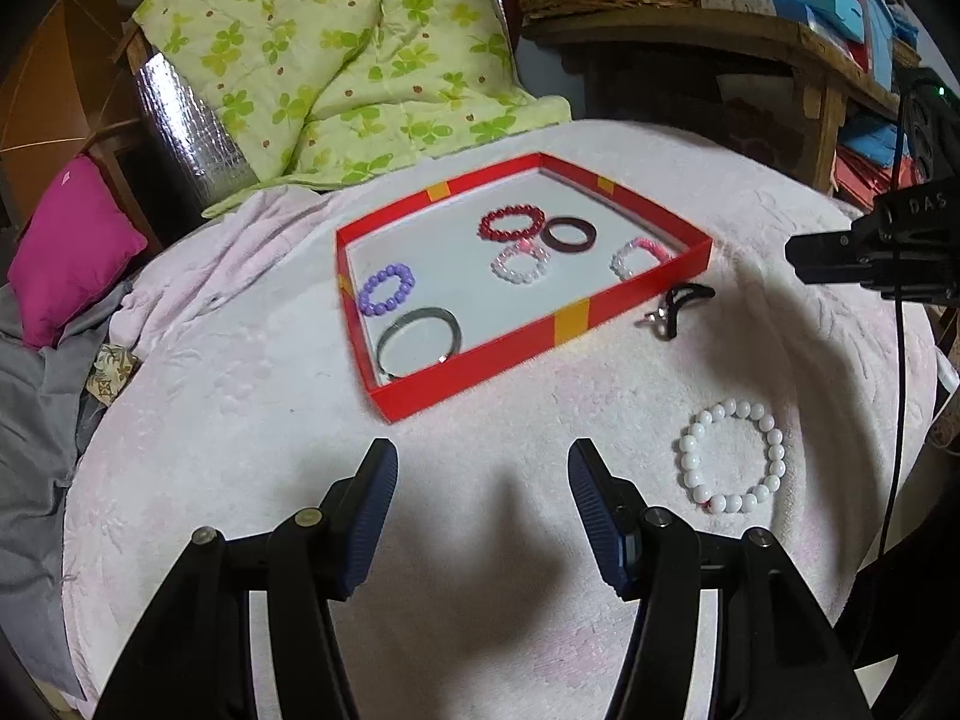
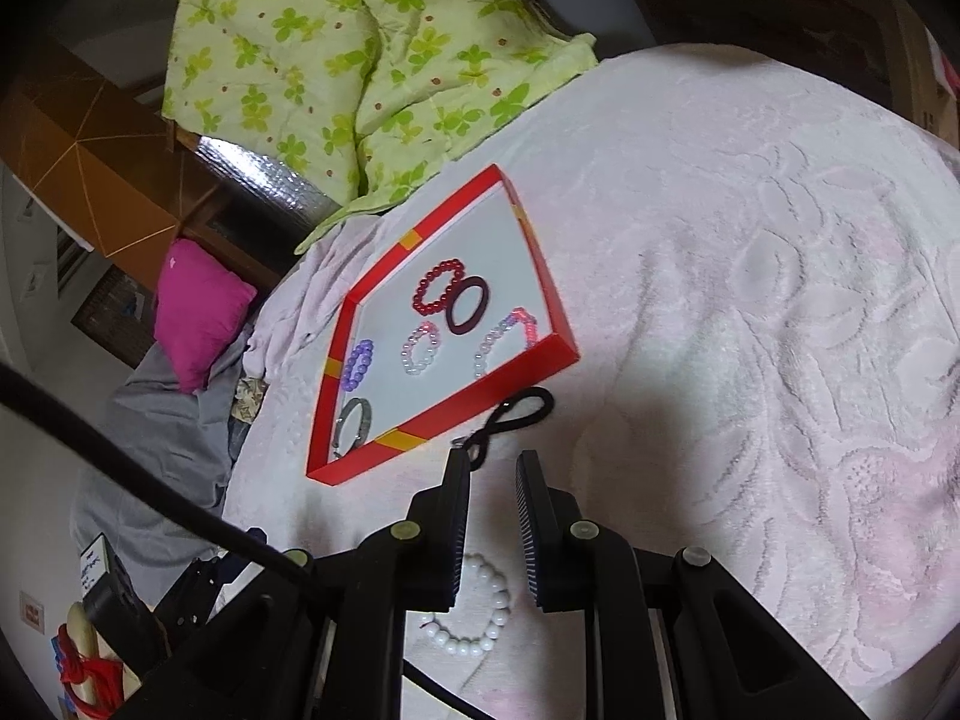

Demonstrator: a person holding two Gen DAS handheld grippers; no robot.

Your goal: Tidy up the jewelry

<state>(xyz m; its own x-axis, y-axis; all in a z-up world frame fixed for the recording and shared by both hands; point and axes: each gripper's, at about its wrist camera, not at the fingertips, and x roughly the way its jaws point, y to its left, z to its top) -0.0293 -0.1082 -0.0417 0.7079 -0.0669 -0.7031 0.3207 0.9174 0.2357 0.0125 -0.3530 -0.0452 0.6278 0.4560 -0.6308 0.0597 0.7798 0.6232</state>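
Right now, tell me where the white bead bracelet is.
In the left wrist view the white bead bracelet lies on the pale blanket, outside the red tray, right of the left gripper.

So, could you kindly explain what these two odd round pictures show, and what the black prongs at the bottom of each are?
The prongs belong to hand-held grippers; a person carries one in each hand, with no robot arm. Each picture comes from a wide-angle camera mounted on a gripper and looking along its fingers, hence the rounded look.

The first is the left gripper, jaws apart, nothing between them. The second is the right gripper, jaws nearly together; nothing appears gripped.

Both look down on a pale blanket. On it sits a shallow red tray holding six bracelets and rings, among them a red bead bracelet and a purple bead bracelet. Outside the tray lie a white bead bracelet and a black hair tie, seemingly still to be put away.
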